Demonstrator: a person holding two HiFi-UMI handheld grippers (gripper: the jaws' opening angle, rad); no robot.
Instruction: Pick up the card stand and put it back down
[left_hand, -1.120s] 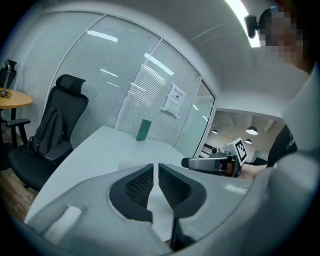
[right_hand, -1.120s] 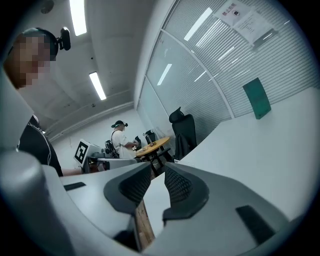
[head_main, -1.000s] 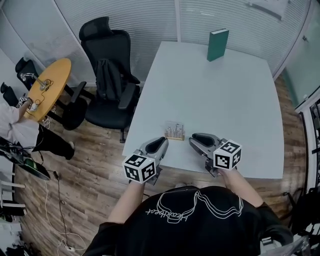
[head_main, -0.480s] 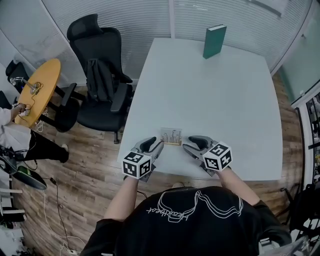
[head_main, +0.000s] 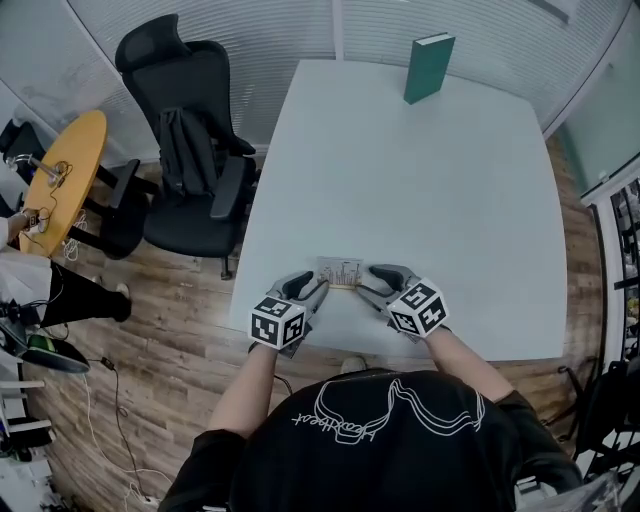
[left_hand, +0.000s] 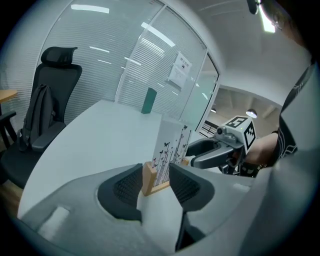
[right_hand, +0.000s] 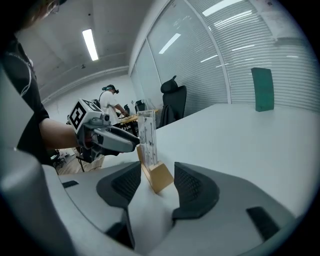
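The card stand (head_main: 341, 272), a small wooden base holding an upright printed card, rests on the white table (head_main: 420, 190) near its front edge. My left gripper (head_main: 321, 288) is at its left end and my right gripper (head_main: 363, 284) at its right end. In the left gripper view the wooden base (left_hand: 149, 178) lies between the widening jaws of the left gripper (left_hand: 155, 170), with the pads not pressing on it. In the right gripper view the base (right_hand: 160, 177) sits between the jaws of the right gripper (right_hand: 157, 170), which are still opening, with gaps on both sides.
A green book (head_main: 428, 66) stands upright at the table's far edge. A black office chair (head_main: 190, 150) is left of the table, with a round wooden table (head_main: 60, 170) beyond it. The table's front edge runs just under both grippers.
Both grippers have moved in from behind the card stand to its two ends. Their jaws now stand wider apart. The stand has stayed on the table.
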